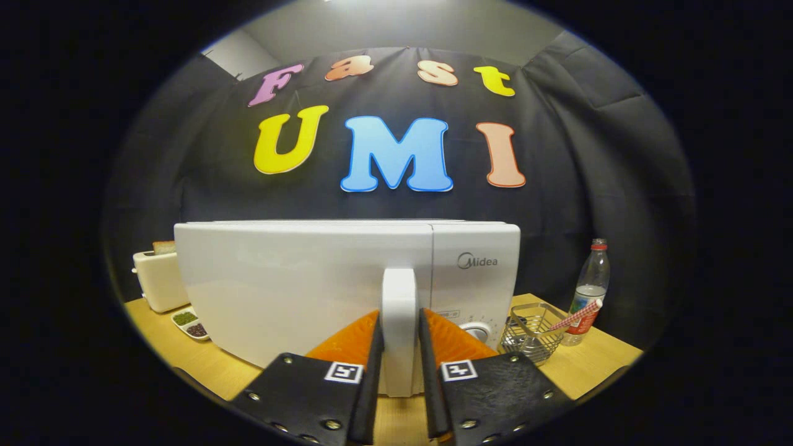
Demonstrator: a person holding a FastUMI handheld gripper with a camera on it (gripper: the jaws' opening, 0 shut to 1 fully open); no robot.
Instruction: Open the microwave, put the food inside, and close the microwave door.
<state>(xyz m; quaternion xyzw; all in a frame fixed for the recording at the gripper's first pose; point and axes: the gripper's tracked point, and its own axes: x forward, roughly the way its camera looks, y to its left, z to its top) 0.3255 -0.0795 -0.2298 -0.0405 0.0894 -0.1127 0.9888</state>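
Presently the gripper [399,337] is at the front of the microwave [347,285], its jaws closed in on the upright door handle [399,310], one finger flat against each side of it, so the handle is pinched between them. The door appears shut, its face level with the control panel [476,279] to the right; a round dial [478,330] shows low on that panel, partly hidden behind the right finger. The microwave stands on a wooden bench [588,365] and takes up the middle of the scene.

To the left of the microwave, set further back, is a pale toaster [158,279] with a slice of bread [163,247] standing up out of its slot. Just ahead of the toaster lies a small divided dish [191,323] holding a green portion and a dark portion; this is the only food near the appliance apart from the bread.

To the right of the microwave sits a wire basket [533,331], and just beyond it a clear plastic bottle [588,291] with a red cap stands upright. A red-and-white striped item [576,317] leans across the basket rim toward the bottle; what it is cannot be determined.
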